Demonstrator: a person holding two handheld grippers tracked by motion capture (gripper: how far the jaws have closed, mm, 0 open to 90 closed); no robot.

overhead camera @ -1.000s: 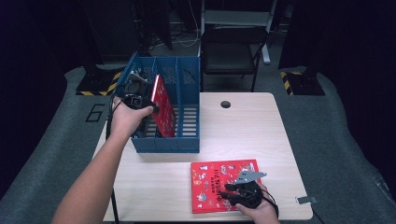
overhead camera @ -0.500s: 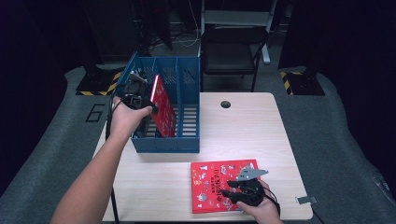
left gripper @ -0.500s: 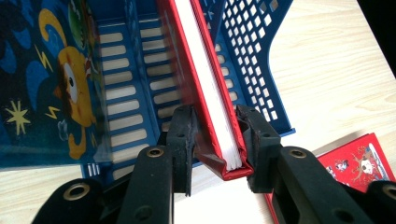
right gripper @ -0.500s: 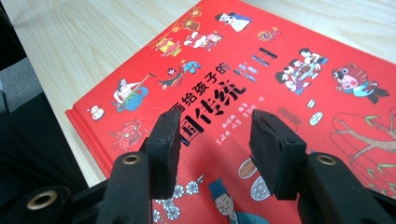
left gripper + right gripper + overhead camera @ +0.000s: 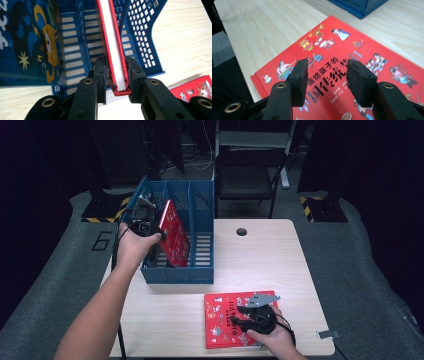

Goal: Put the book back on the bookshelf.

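While we are working at the table point(image 5: 280, 260) with both hands, the scene is reading like this:

Left gripper point(image 5: 116, 75): we are clamping it on the edge of a red book point(image 5: 113, 47), the pads pressing both covers with the white page block between them — the jaws have just been closing further on it.

Red book in the rack: we are holding it upright, leaning a little, inside the blue file rack point(image 5: 200, 270), in the compartment just left of the middle divider as the high view shows it.

Blue book point(image 5: 27, 40): it is standing in the rack beside the red one, showing a cartoon cover in the left gripper view.

Right gripper point(image 5: 327, 82): we are holding it with its jaws apart and nothing between them, the pads hanging over the second red book point(image 5: 362, 55); they have just been opening.

Second red book: it is lying flat, cover up, at the near right of the table — well apart from the rack.
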